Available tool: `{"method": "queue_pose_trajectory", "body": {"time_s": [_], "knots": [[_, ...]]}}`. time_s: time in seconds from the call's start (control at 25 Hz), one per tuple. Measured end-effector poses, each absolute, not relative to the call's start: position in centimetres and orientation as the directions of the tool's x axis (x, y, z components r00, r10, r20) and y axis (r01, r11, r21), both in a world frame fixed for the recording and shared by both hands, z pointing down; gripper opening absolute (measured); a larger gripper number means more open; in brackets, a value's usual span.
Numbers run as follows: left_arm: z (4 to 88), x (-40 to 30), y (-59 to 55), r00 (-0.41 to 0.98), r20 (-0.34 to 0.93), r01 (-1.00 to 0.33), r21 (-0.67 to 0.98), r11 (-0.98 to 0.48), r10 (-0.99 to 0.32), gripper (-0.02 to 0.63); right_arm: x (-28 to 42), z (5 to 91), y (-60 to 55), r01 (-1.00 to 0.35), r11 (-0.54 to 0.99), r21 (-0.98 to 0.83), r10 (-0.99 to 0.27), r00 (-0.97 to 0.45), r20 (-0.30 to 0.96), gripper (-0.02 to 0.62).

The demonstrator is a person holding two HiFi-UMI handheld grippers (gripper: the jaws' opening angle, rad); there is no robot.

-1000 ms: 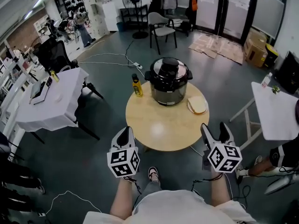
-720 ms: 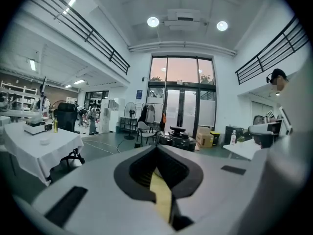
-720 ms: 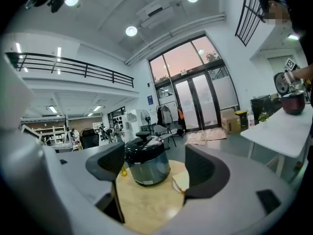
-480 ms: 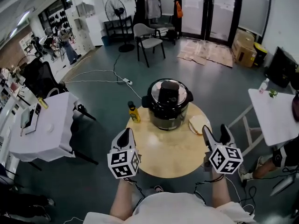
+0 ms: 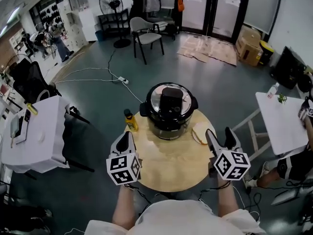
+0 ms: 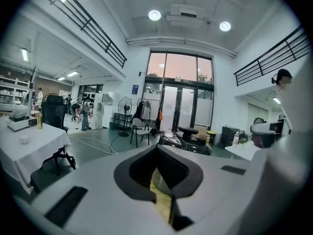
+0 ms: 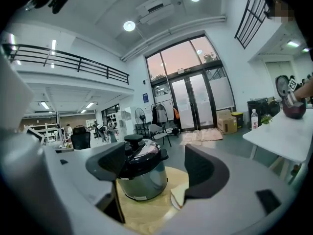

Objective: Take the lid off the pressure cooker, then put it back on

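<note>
Approach stage, by the look of it, with lid removal not yet begun. At left, left gripper pressed together and empty, over the near edge of the round desk. Further on, a yellow bottle, then the pressure cooker mid-desk, lid on, contents hidden. Just beside it, a pale flat thing. At right, right gripper spread, empty. Next, likely: reach forward and grasp the lid's handle.

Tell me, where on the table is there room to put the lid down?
The bare front of the table, between the cooker and the near edge, is free. The back is crowded: a bottle left of the cooker, a plate right of it.
</note>
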State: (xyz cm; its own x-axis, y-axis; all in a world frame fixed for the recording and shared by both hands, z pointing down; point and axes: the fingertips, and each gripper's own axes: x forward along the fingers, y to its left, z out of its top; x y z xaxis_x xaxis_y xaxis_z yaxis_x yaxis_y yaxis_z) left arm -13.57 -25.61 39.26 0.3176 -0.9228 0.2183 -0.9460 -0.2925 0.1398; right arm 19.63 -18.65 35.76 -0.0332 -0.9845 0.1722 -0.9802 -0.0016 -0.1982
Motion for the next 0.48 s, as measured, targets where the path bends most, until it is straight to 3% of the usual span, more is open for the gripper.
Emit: {"method": "queue_pose_trajectory", "body": {"time_s": [0.48], "knots": [[39.8, -13.2, -26.7, 0.232, 0.231, -0.968, 0.152, -0.2, -0.945, -0.009, 20.1, 35.4, -23.3, -0.974, 0.117, -0.192, -0.973, -0.152, 0.176, 0.38]]}}
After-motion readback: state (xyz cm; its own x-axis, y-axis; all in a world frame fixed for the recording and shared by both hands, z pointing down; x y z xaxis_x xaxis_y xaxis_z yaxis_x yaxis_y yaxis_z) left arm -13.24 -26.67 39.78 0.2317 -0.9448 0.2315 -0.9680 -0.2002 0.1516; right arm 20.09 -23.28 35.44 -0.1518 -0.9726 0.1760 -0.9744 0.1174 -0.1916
